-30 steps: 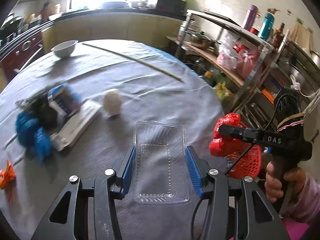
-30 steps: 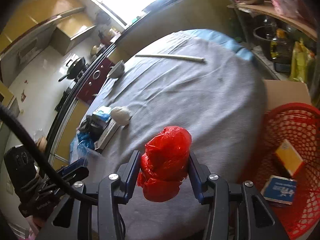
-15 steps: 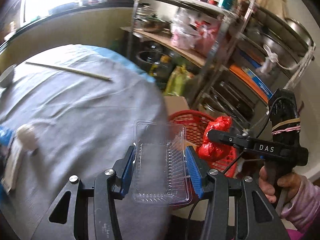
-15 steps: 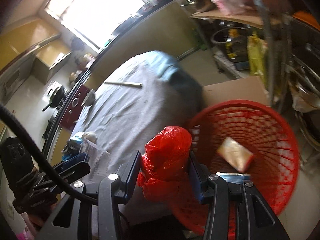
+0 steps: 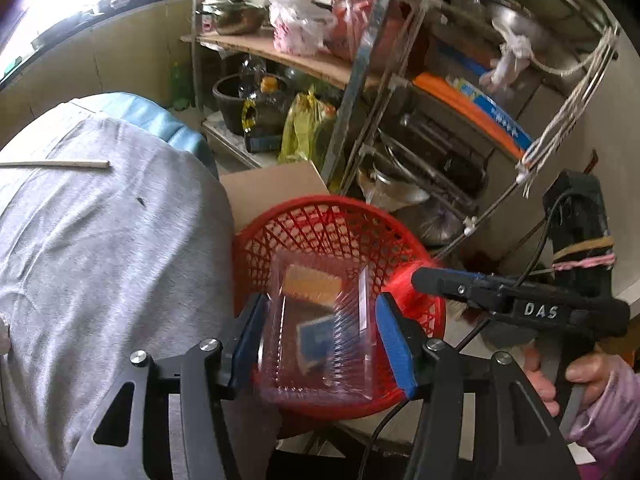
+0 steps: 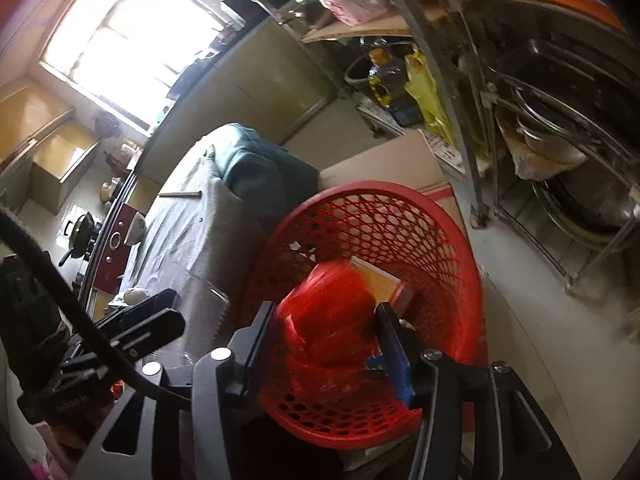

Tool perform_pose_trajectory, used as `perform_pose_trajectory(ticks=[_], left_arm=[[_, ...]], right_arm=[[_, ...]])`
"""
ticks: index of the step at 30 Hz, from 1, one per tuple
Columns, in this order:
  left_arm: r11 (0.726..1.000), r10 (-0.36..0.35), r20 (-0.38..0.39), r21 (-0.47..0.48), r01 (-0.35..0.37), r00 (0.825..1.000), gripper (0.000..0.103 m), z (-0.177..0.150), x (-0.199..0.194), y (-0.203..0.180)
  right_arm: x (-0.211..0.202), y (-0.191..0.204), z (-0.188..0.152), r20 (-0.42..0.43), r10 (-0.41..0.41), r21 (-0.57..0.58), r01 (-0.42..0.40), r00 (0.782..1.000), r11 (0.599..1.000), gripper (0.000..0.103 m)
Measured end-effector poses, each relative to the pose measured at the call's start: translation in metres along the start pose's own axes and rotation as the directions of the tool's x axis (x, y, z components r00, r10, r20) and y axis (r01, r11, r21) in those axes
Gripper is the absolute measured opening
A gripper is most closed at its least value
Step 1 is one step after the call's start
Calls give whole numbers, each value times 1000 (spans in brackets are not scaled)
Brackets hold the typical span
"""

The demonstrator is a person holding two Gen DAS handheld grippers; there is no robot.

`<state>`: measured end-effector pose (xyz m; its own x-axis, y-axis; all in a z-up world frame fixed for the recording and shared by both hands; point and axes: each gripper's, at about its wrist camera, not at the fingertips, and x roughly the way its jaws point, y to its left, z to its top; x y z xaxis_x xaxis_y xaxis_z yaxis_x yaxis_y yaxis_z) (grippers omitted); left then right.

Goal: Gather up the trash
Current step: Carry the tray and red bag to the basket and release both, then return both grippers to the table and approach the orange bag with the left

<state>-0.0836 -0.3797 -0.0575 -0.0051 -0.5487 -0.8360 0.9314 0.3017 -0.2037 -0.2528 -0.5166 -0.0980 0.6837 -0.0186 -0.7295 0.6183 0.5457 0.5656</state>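
While the left gripper [image 5: 320, 332] clamps a clear plastic tray [image 5: 320, 320] between its blue pads above the red mesh basket [image 5: 332, 216], the right gripper [image 6: 326, 340] shows a blurred red plastic bag [image 6: 328, 320] between its fingers over the same basket [image 6: 400, 216], and whether those fingers grip it or have let go cannot be told. Seen through the tray, an orange-yellow box [image 5: 312, 284] and a blue packet [image 5: 316, 336] lie on the basket floor. From the left wrist view the grey-clothed table [image 5: 100, 260] spreads toward 9 o'clock, touching the basket rim, with a thin stick [image 5: 56, 164] at 10 o'clock, a cardboard box [image 5: 272, 188] at 12 o'clock behind the basket, and a metal shelf rack [image 5: 380, 60] toward 1 o'clock.
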Motion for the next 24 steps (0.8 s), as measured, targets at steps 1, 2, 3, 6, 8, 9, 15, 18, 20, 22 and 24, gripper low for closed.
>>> perform_pose_trajectory(ticks=[1, 2, 3, 6, 8, 9, 15, 18, 20, 22, 24], left_arm=[[1000, 6, -3, 6, -6, 1000, 59, -1, 1, -1], [1000, 18, -7, 12, -18, 1000, 60, -2, 1, -2], [999, 30, -8, 16, -30, 1000, 60, -4, 0, -1], [998, 53, 5, 21, -53, 999, 61, -8, -7, 1], [996, 87, 20, 19, -87, 996, 61, -10, -16, 4], [993, 116, 34, 15, -116, 993, 61, -13, -24, 6], [955, 296, 108, -35, -294, 949, 73, -22, -67, 22], [934, 357, 149, -77, -349, 922, 74, -29, -90, 31], [918, 395, 156, -108, -382, 905, 74, -33, -101, 38], [903, 426, 155, -131, -409, 891, 74, -38, -109, 43], [886, 458, 147, -152, -438, 877, 74, -43, -116, 48]], right_arm=[[-1, -1, -1, -2, 2, 5, -1, 1000, 1000, 59], [-1, -2, -1, -4, 3, 10, -3, 1000, 1000, 61], [-1, -3, -1, -4, 3, 11, -3, 1000, 1000, 62], [-1, -2, 0, 7, 0, 11, 0, 1000, 1000, 63], [0, 2, 1, 10, 6, 5, -6, 1000, 1000, 63], [0, 4, 1, 10, 7, 0, -7, 1000, 1000, 63], [7, 40, -4, 4, 15, -90, -14, 1000, 996, 63], [10, 63, -7, 0, 22, -147, -22, 1000, 989, 63], [11, 78, -10, 1, 27, -181, -27, 1000, 983, 63], [12, 87, -11, 2, 32, -203, -31, 999, 979, 63], [13, 97, -14, 1, 40, -222, -39, 999, 974, 63]])
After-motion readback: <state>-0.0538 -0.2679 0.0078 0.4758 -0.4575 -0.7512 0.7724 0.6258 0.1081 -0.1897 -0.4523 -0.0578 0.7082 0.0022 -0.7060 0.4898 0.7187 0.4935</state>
